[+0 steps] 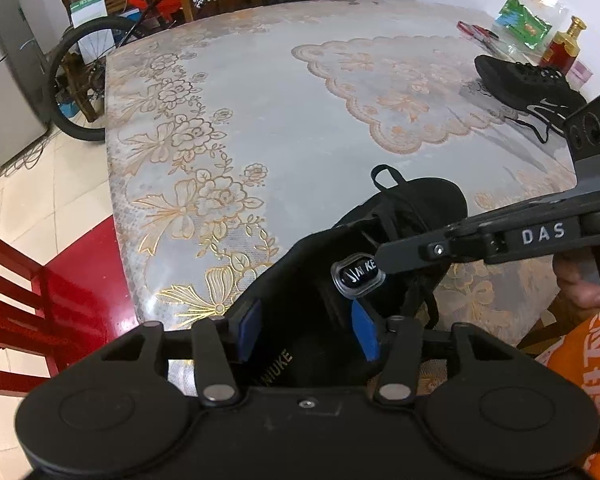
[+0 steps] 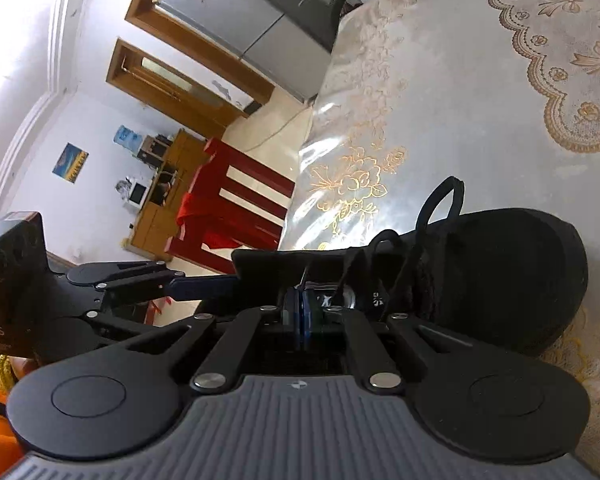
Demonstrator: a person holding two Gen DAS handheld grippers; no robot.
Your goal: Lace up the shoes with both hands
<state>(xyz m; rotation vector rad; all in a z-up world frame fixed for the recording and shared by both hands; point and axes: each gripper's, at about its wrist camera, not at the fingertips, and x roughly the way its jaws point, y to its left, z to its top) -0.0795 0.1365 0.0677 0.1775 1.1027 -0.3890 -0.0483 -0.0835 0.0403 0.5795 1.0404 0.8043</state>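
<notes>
Black low-top sneaker (image 1: 380, 248) with black laces lies on the desk (image 1: 300, 100) right under both tools, its heel end toward the person and its rounded toe pointing away across the flowered plastic cover.

Left tool (image 1: 308, 332): its blue pads (image 1: 248, 330) stand apart, straddling the collar and heel opening of the shoe; they hang over the cloth without visibly pressing it, so I read it as spread and holding nothing.

Right tool (image 2: 301, 312): its pads are pressed together. It comes in from the right, crosswise to the shoe, with its tip at the tongue beside the oval logo tab (image 1: 358, 274). A thin dark strand seems to run up from between the pads in the right wrist view, so it is probably pinching a lace, though the dark jumble there keeps me from being sure.

From that tip outward, the lacing (image 2: 400, 264) runs forward along the shoe's long axis, which goes from heel near the person to toe far from them, and one loop (image 1: 386, 176) stands up past the tongue. The right tool is nearer the laces; the left is nearer the heel, placed to steady it.

A second black sneaker (image 1: 528, 84) lies well apart at the far right.
</notes>
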